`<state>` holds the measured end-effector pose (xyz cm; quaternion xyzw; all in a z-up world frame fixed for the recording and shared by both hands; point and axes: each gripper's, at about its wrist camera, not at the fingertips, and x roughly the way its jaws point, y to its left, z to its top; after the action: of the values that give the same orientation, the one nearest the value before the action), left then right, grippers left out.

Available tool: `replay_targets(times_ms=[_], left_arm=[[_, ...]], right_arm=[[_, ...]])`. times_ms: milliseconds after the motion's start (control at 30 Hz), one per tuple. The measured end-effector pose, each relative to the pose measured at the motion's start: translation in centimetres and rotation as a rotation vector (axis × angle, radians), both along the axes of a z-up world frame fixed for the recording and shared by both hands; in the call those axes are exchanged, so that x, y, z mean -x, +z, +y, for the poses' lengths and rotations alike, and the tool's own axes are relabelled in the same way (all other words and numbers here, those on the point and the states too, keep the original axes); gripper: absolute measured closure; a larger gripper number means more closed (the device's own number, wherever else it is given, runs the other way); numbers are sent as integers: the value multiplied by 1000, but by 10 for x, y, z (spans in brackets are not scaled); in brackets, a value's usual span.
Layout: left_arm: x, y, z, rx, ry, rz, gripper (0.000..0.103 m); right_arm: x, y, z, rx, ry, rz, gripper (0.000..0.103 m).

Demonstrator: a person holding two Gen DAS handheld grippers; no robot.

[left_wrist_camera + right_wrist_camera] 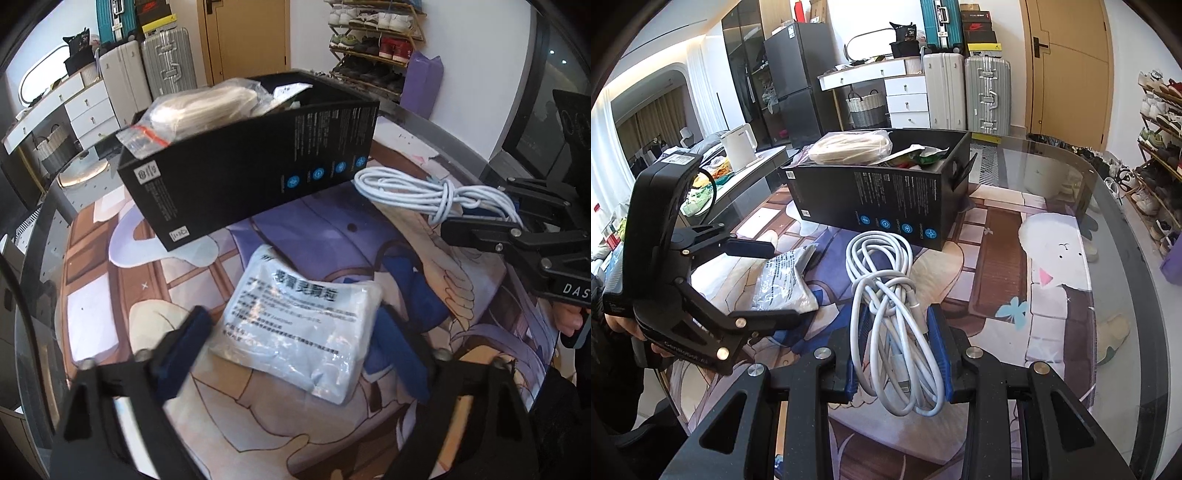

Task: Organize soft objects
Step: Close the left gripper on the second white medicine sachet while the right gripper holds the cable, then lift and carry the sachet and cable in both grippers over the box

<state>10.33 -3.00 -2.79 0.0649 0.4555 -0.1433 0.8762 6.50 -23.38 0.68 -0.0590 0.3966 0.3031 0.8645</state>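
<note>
A white plastic-wrapped packet (295, 332) with printed text lies flat on the printed mat. My left gripper (291, 317) straddles it; a gap shows at the left pad (188, 339), so it is open. In the right wrist view the same left gripper (785, 282) stands over the packet (783, 284). My right gripper (897, 350) is shut on a coiled white cable (882, 280), which hangs above the mat just in front of the black box (886, 199). The box (251, 173) holds a bagged cream bundle (199, 107) and other packets.
The printed mat (1052, 258) covers a round glass table (1108, 192). A dark screen (554, 122) stands on the table beyond the right gripper (480, 210). Off the table are suitcases (967, 92), a shoe rack (1160, 147) and a white kettle (738, 147).
</note>
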Motion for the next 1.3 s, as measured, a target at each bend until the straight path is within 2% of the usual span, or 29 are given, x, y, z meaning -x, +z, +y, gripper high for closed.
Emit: replay_targets(times_ms=[33, 267, 333, 567, 633, 700, 767, 933, 1033, 1200, 1267, 1300], left_arm=[[1, 1, -1, 1, -1, -6, 29], [13, 11, 3, 43, 1, -37, 47], [15, 11, 4, 57, -1, -32, 55], [16, 15, 8, 63, 11, -38, 53], [14, 16, 9, 33, 19, -47, 29], [13, 18, 10, -11, 26, -68, 28], [10, 18, 11, -31, 15, -66, 20], [2, 11, 10, -20, -44, -12, 19], [-5, 5, 10, -33, -28, 11, 18], [-10, 0, 14, -6, -24, 11, 14], [-10, 0, 13, -5, -25, 9, 18], [-9, 1, 12, -2, -32, 1, 28]], right_arm=[[0, 0, 0, -1, -1, 0, 70], [4, 3, 3, 5, 5, -6, 70], [5, 5, 4, 4, 7, -8, 70], [9, 9, 5, 7, 13, -18, 70], [10, 8, 5, 9, 13, -16, 70], [10, 8, 5, 12, 13, -15, 70], [9, 7, 5, 12, 13, -14, 70], [8, 7, 6, 12, 13, -12, 70], [8, 7, 6, 14, 14, -12, 70], [6, 6, 6, 16, 12, -10, 70], [6, 6, 5, 15, 11, -10, 70], [6, 7, 5, 14, 11, -10, 70]])
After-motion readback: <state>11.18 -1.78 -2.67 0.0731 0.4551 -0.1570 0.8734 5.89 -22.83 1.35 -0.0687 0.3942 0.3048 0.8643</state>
